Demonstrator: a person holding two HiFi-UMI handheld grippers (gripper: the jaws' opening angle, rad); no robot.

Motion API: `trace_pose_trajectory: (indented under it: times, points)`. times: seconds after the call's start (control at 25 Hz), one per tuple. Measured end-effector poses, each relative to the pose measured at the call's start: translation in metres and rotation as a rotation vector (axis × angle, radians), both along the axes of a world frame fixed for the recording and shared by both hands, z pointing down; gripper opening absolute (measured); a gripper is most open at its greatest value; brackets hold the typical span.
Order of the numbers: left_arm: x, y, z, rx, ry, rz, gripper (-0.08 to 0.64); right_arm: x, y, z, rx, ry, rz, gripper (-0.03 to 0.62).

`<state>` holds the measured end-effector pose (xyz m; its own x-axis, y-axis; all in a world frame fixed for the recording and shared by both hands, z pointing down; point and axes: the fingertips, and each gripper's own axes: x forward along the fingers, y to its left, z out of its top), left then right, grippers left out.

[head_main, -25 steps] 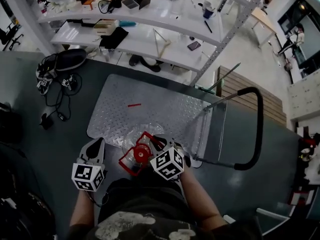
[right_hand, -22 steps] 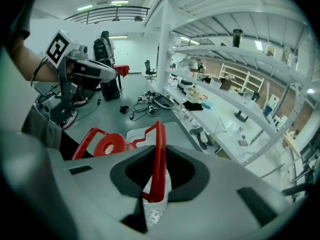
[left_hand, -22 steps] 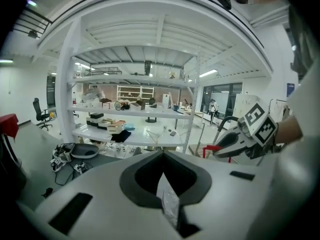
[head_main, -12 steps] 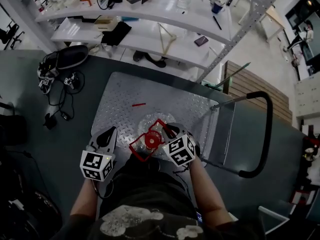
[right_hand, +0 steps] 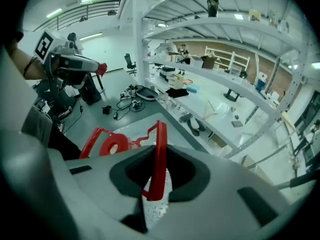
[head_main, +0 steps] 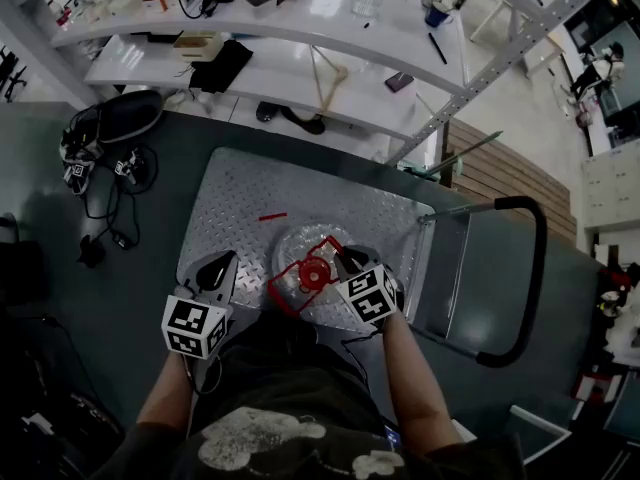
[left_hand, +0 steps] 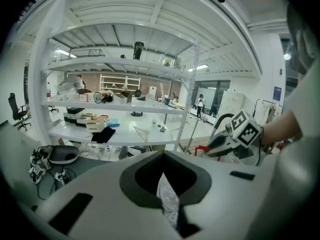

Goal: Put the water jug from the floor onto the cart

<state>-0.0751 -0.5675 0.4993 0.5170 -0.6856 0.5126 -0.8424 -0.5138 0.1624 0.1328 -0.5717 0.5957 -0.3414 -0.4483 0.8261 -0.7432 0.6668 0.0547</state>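
Observation:
The water jug is clear plastic with a red cap and a red carrying handle. It is over the near half of the cart's diamond-plate deck. My right gripper is shut on the red handle, which stands between its jaws in the right gripper view. My left gripper hovers at the deck's near left edge, left of the jug and apart from it. Its jaws show only a thin slit with deck plate behind, and nothing is held. Whether the jug's base touches the deck is hidden.
The cart's black push handle rises at the right. A small red strip lies on the deck beyond the jug. A white rack of shelves stands behind the cart. Cables and a dark bag lie on the floor at left, and a wooden pallet at right.
Both grippers and the jug have moved forward from the deck's near edge to further over it. The right gripper has kept hold of the red handle.

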Motion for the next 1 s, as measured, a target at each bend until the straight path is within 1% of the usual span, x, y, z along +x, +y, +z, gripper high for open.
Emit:
trace_pose_trajectory:
  times: [0.24,0.48,0.68,0.84,1.0]
  points:
    - [-0.005,-0.015,0.005,-0.013,-0.006,0.01,0.005,0.01,-0.026,0.009,-0.017,-0.031,0.059,0.046]
    - [-0.002,-0.019,0.006,-0.018,0.003,0.021,0.005,0.031,-0.044,0.015,-0.024,-0.05,0.17,0.046]
    - [-0.002,-0.016,0.005,-0.017,0.019,0.024,0.005,0.045,-0.047,0.021,-0.027,-0.065,0.257,0.046]
    - [0.002,-0.013,0.003,-0.012,0.025,0.026,0.005,0.057,-0.049,0.024,0.0,-0.041,0.313,0.046]
    - [0.008,-0.005,0.0,-0.013,0.032,0.033,0.005,0.069,-0.049,0.029,0.008,-0.054,0.395,0.046]
